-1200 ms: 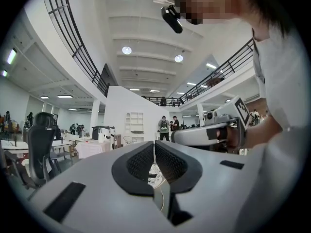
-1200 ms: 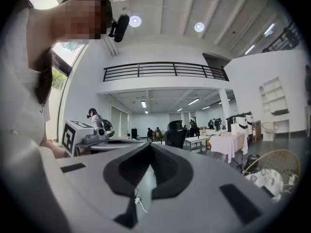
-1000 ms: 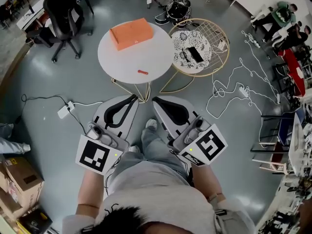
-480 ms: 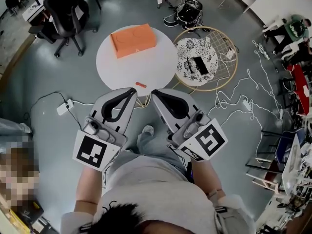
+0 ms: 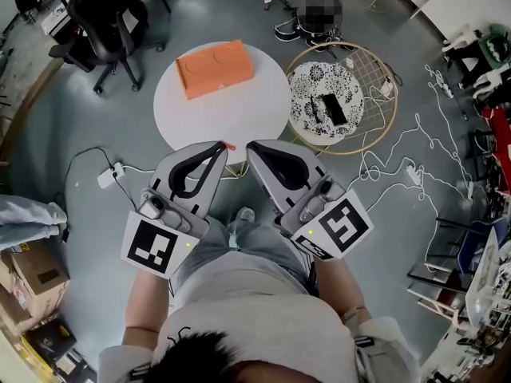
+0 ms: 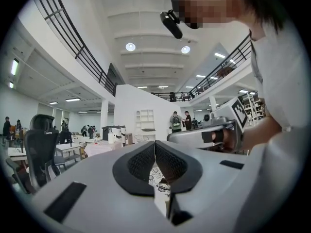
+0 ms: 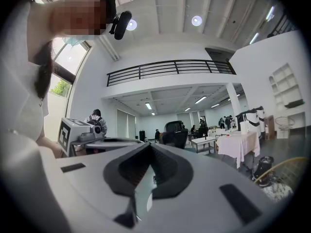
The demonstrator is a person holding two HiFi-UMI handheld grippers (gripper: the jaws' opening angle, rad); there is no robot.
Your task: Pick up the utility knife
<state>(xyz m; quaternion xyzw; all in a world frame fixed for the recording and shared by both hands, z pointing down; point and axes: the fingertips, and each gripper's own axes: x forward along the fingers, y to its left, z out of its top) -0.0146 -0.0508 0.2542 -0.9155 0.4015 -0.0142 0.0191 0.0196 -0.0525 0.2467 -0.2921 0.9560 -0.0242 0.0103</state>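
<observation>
The utility knife [image 5: 230,145] is a small orange-red piece at the near edge of the round white table [image 5: 239,110]. In the head view only its end shows, in the gap between my two gripper tips. My left gripper [image 5: 221,145] and right gripper [image 5: 251,147] are held side by side in front of the person's body, higher than the table, and both point at that near edge. Both are shut with nothing in them. The left gripper view [image 6: 155,142] and right gripper view [image 7: 149,144] look level across a big hall, and the knife is in neither.
An orange box [image 5: 214,69] lies at the table's far side. A round wire side table [image 5: 375,78] at the right carries a patterned top and a dark flat device [image 5: 329,108]. A black office chair [image 5: 112,22], a power strip [image 5: 109,175], white cables [image 5: 383,174] and cardboard boxes [image 5: 24,270] surround them.
The table has drawn nearer in the head view. The knife, earlier well beyond the gripper tips, now sits right between them. Both grippers stay shut.
</observation>
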